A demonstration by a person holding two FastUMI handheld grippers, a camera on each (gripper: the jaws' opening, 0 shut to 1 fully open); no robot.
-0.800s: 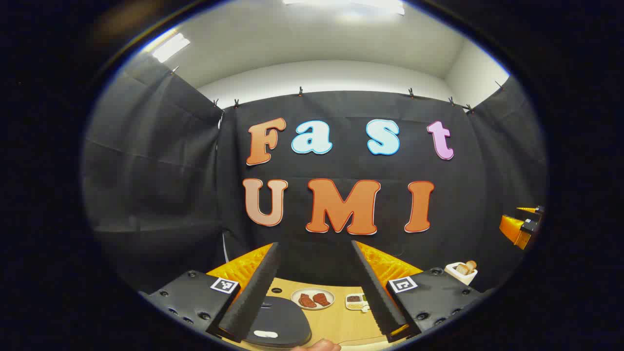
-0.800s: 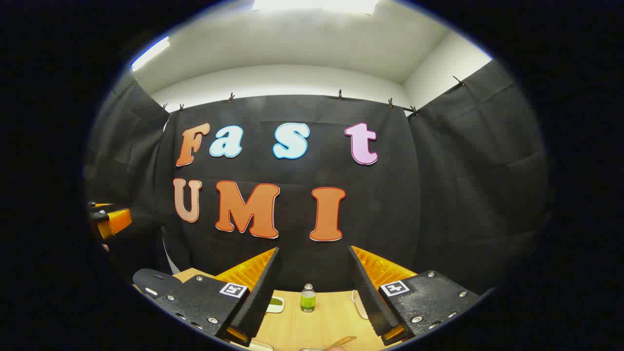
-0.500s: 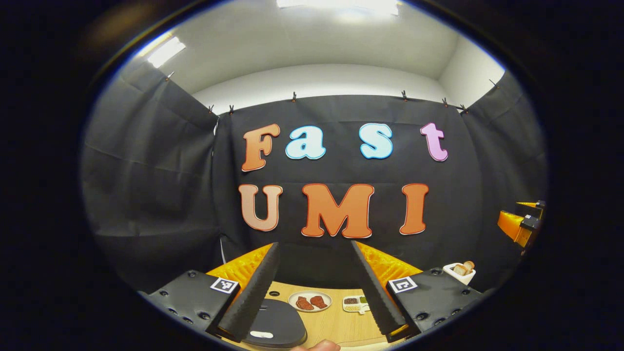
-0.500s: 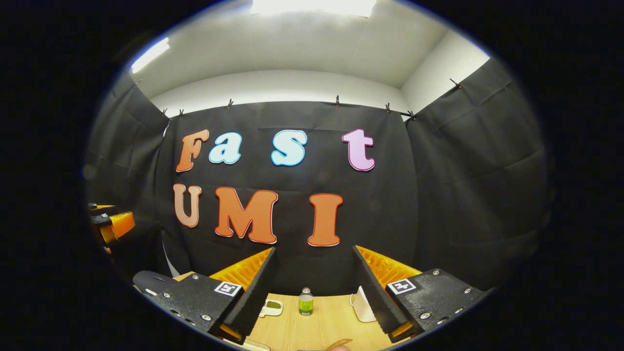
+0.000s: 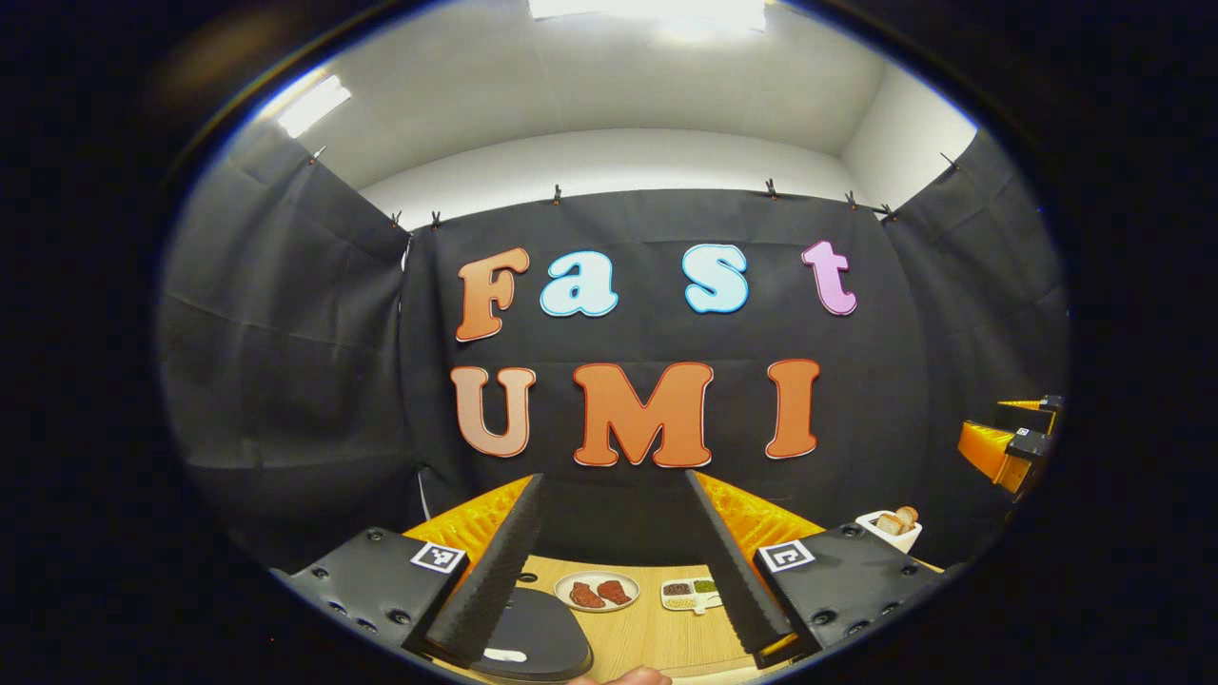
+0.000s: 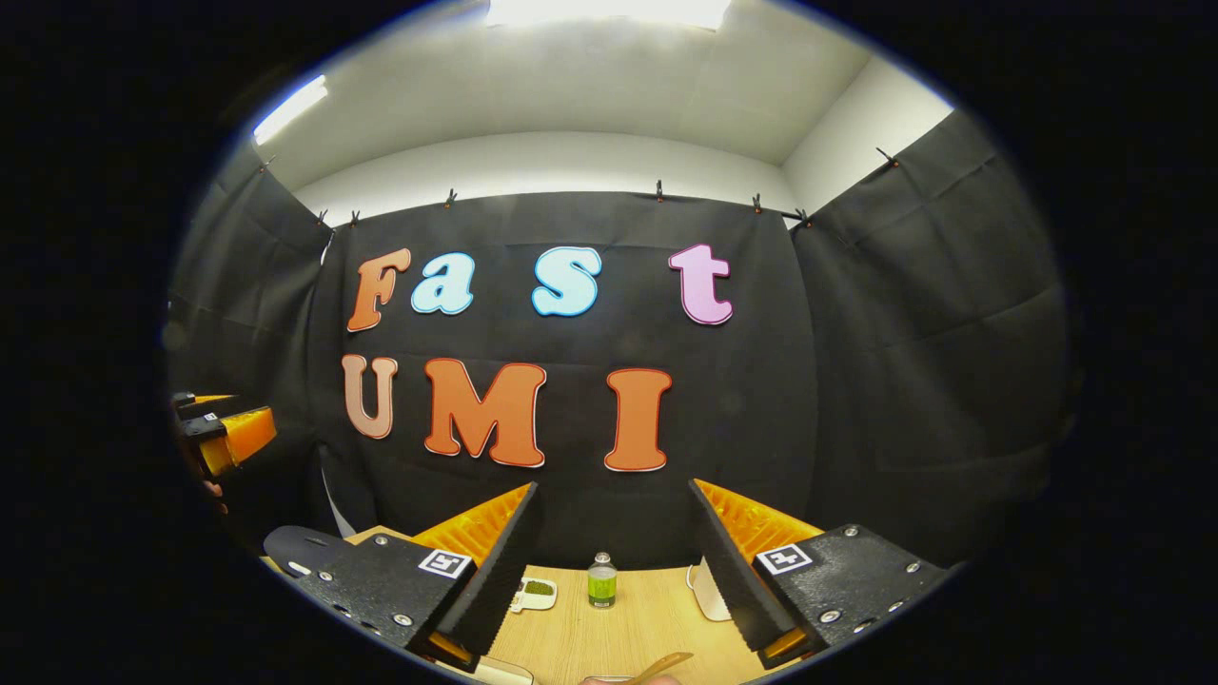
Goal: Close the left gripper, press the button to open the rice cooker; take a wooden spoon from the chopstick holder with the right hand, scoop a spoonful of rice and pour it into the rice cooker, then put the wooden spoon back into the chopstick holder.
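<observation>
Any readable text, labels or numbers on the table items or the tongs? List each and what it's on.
No readable text on any of them.
Square black-and-white markers on the left tongs and right tongs: coded patterns, not words.
Small clear bottle with green contents: label too small to read.
White patch on the black rice cooker lid: too small to read.

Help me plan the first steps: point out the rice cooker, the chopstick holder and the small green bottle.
rice cooker [image 5: 538, 628], left gripper view, dark closed lid
chopstick holder [image 5: 890, 535], left gripper view, white front wall
green bottle [image 6: 600, 585], right gripper view, its body
</observation>
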